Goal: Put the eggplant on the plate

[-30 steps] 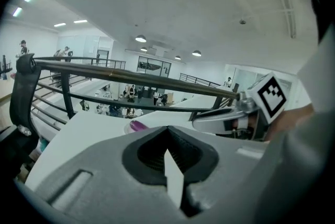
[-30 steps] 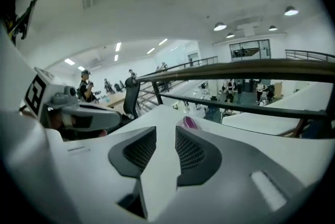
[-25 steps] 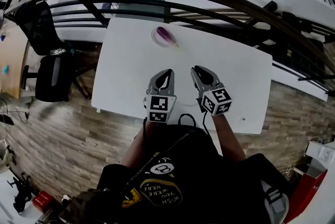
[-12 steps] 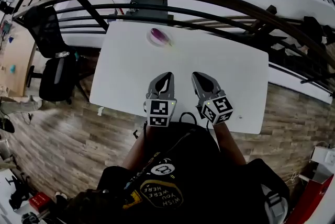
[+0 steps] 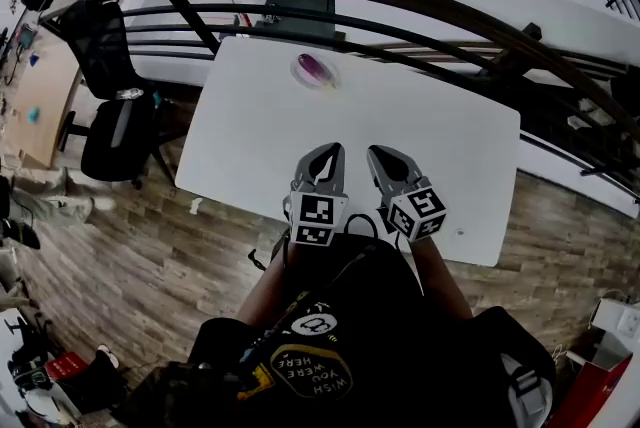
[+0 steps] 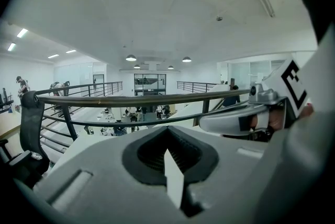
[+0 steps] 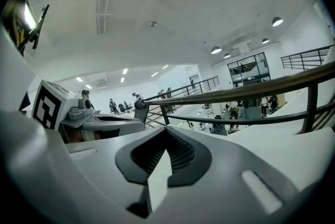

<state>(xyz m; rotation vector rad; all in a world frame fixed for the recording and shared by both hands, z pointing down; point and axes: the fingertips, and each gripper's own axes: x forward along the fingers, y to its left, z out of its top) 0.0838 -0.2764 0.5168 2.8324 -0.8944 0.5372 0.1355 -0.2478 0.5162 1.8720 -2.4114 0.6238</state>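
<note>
A purple eggplant point(image 5: 316, 68) lies on a small pale plate point(image 5: 303, 76) near the far edge of the white table point(image 5: 450, 146) in the head view. Both grippers hover side by side over the table's near edge, well short of the plate. My left gripper point(image 5: 333, 150) is shut with nothing in it, and its closed tips point(image 6: 167, 130) point out over the railing. My right gripper point(image 5: 380, 154) is shut and empty as well, jaw tips point(image 7: 166, 133) together. Neither gripper view shows the eggplant or the plate.
A black railing point(image 5: 420, 1) curves round behind the table. A black office chair point(image 5: 110, 131) stands on the wooden floor at the left. A thin black cable point(image 5: 358, 224) loops at the table's near edge. People move about in the hall far below.
Both grippers have drawn back a little toward the person and the near table edge. The eggplant has stayed on the plate.
</note>
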